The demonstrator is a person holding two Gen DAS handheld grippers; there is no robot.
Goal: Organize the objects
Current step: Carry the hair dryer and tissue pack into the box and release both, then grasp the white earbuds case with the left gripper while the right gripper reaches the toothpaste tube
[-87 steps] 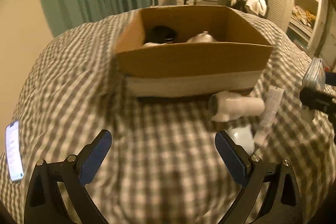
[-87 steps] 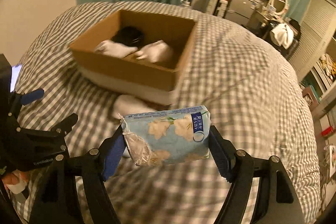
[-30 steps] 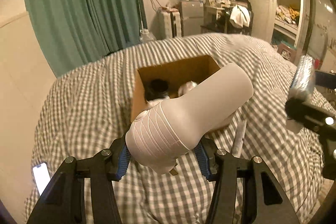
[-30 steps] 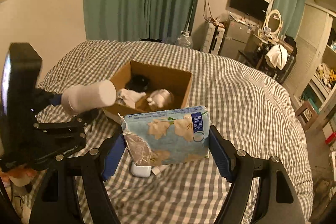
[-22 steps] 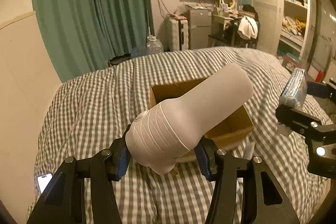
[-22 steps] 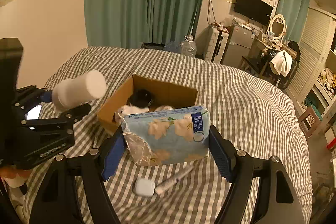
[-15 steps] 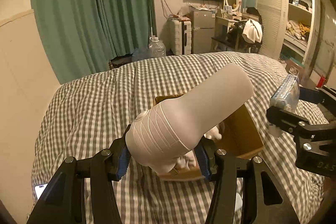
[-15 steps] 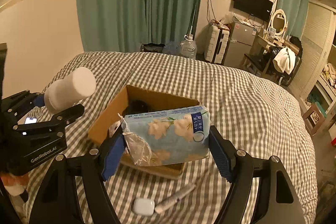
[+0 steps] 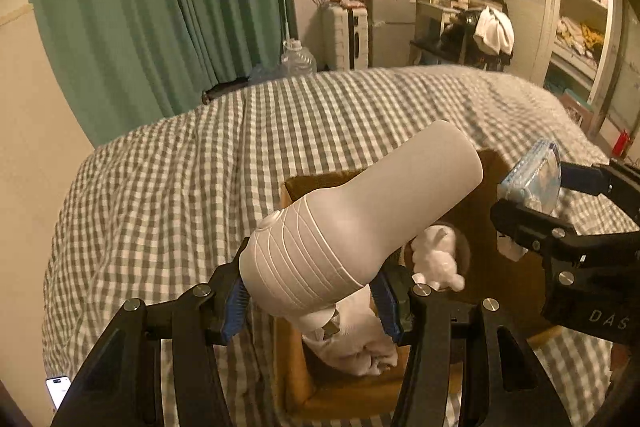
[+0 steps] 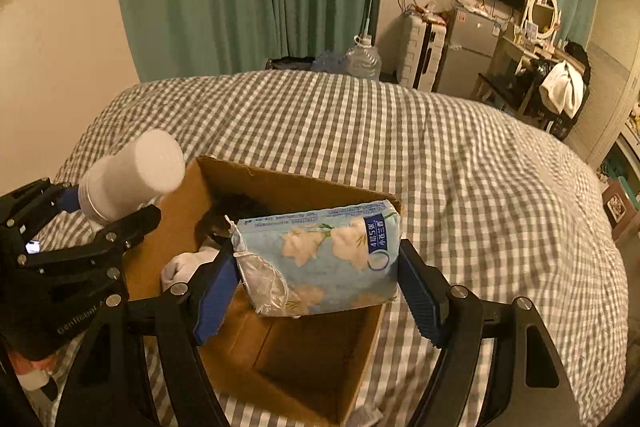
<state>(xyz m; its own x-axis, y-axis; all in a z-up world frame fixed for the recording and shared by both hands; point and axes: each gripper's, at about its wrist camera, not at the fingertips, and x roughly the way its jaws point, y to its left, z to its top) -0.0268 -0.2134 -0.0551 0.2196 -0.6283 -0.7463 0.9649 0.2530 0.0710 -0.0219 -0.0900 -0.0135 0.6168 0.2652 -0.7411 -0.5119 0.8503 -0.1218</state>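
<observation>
Left gripper clamps the ribbed base of a white hair dryer, barrel slanting up and away; gripped at the fat end, I'd say, so the long nose can tip first into the cardboard box right below it; from this wrist view you can see white soft things already bedded inside the box; off to the right the right gripper shows only side-on, its tissue pack a thin blue edge.

Over to the right wrist view; now that pack faces us flat, flowers and label plain, pinched by its short ends between the blue pads of the right gripper and hanging over the box's bare floor, likely its landing spot; the dryer's round end shows here, hovering at the box's left wall; checked bedspread all round.
</observation>
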